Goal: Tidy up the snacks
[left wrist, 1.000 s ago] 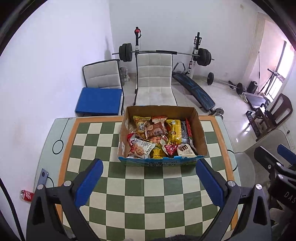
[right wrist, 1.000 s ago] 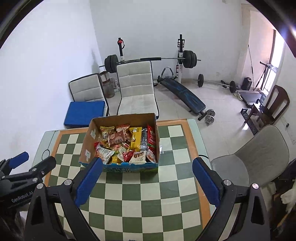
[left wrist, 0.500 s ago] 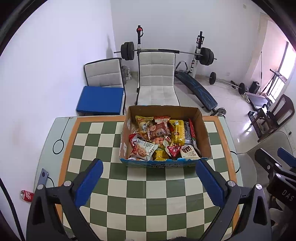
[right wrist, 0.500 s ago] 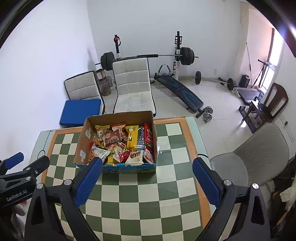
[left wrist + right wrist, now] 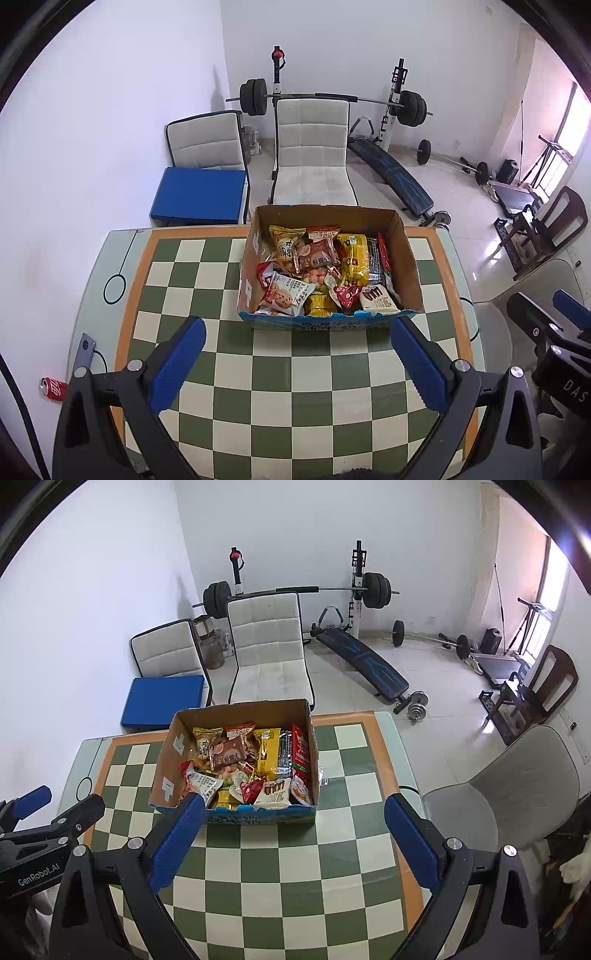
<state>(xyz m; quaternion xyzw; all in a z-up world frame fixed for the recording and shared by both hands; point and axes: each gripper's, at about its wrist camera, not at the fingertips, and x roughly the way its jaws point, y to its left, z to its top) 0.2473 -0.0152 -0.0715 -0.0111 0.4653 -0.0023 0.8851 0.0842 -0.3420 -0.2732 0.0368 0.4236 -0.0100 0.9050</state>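
Note:
An open cardboard box full of several snack packets stands on the far half of a green-and-white checkered table. My left gripper hovers open above the table, short of the box's blue front wall, holding nothing. My right gripper is open too, empty, near the same front wall; its left fingertip overlaps the box's front corner in view. Each gripper shows at the edge of the other's view.
Two white chairs and a blue cushion stand behind the table, with a barbell rack beyond. A grey chair sits right of the table. A small device with a cable lies at the table's left edge; a red can is on the floor.
Both grippers have moved forward toward the box, which now looks larger and nearer in both views. Both stayed open.

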